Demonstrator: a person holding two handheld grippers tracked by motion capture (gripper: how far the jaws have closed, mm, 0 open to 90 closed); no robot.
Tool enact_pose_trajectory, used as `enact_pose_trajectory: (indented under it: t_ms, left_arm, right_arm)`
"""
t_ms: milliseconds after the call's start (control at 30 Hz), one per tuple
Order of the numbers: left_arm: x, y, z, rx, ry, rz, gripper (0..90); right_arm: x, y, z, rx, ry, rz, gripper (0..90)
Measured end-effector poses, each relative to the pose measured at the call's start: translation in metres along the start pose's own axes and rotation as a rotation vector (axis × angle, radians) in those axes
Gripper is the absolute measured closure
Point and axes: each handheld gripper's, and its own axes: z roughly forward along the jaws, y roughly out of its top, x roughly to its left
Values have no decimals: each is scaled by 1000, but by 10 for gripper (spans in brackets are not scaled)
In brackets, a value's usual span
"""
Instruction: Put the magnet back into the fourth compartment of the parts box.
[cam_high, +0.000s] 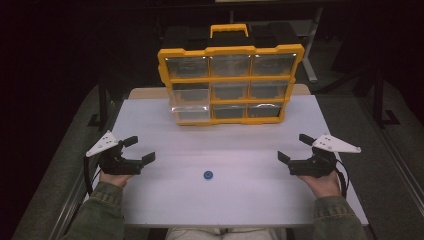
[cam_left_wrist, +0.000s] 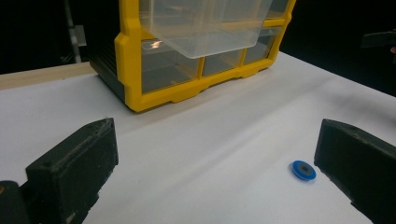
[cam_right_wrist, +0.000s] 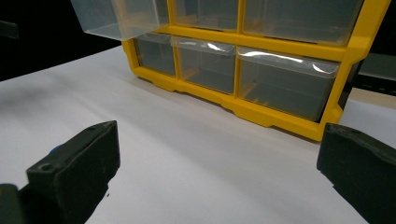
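Both grippers' fingers apart, empty; blue disc (cam_high: 208, 175) flat between, hole upward

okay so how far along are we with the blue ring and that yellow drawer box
Done: one clear drawer in the yellow organizer is pulled out. In hand: nothing; left gripper and right gripper are open. Left, probably: the blue ring lies on the table, not yet picked up.

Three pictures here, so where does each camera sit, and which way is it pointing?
High view: above the person's side, looking forward and down on the white table; forearms, left gripper and right gripper show.
Left gripper view: rides that gripper, facing the yellow drawer cabinet and blue disc; its black fingers show.
Right gripper view: rides that gripper, facing the cabinet's lower drawers; its fingers show.
All share the cabinet.
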Motion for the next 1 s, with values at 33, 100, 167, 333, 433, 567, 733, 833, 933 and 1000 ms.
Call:
enact_pose_trajectory:
  t_ms: [33,100,167,333,433,567,733,833,933,1000]
  left_arm:
    - [0,1,0,-1,0,1,0]
    - [-2,3,1,4,-2,6,0]
    - [-3,5,2,2,-5,9,0]
    - [-7,9,7,14,-19,28,0]
    - [-9,10,10,18,-25,33,0]
    - [-12,13,14,25,-32,43,0]
    - [-16,15,21,34,-44,50,0]
    - [-19,16,26,40,-53,57,0]
    - [-22,17,30,48,-63,62,0]
    - [-23,18,34,53,-67,66,0]
  right_arm:
    - [0,0,0,0,1,0,0]
    - [0,0,0,1,2,-1,0]
    - [1,0,0,2,2,-2,0]
    - [1,0,1,7,4,-8,0]
    - [1,0,0,2,3,-6,0]
    - [1,0,0,2,2,-6,0]
    - [1,0,0,3,5,-9,0]
    - [1,0,0,2,4,-10,0]
    - [1,0,0,3,3,-10,0]
    - [1,0,0,3,4,-10,0]
